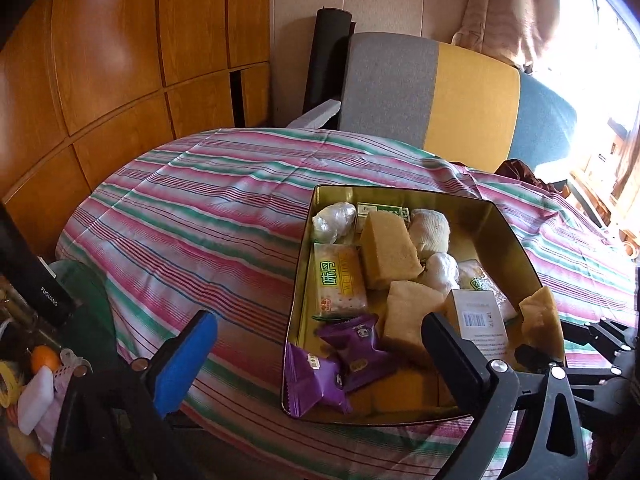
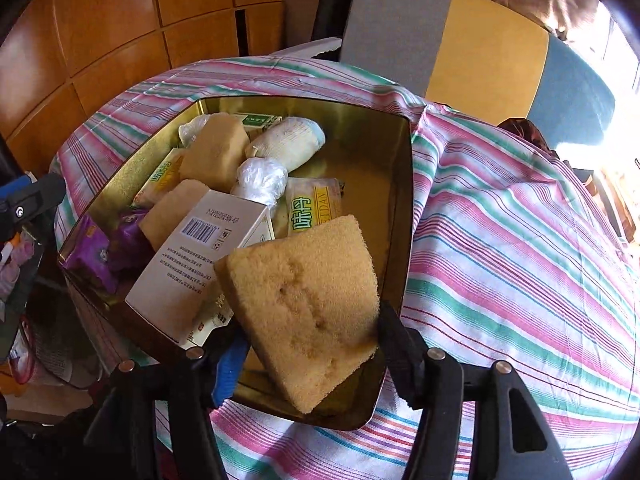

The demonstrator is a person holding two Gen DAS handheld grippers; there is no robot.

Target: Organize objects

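Observation:
A gold tin (image 1: 400,189) stands on the striped tablecloth (image 1: 180,208). It holds tan sponges (image 1: 386,248), cracker packets (image 1: 338,280), purple snack packets (image 1: 352,344), a white box (image 1: 476,316) and wrapped bundles. My left gripper (image 1: 320,322) is open wide over the tin's near left corner, with nothing between its fingers. In the right wrist view, a tan sponge (image 2: 304,300) lies tilted between the fingers of my right gripper (image 2: 310,328) over the tin's (image 2: 360,128) near right corner. The black finger touches its edge. The blue pad (image 2: 230,364) stands apart from it.
A chair back (image 1: 432,88) in grey, yellow and blue stands behind the table, with wooden cabinets (image 1: 120,60) to the left. A black bar (image 1: 36,280) and clutter (image 1: 36,380) sit off the table's left edge. Bare cloth (image 2: 520,240) spreads to the right of the tin.

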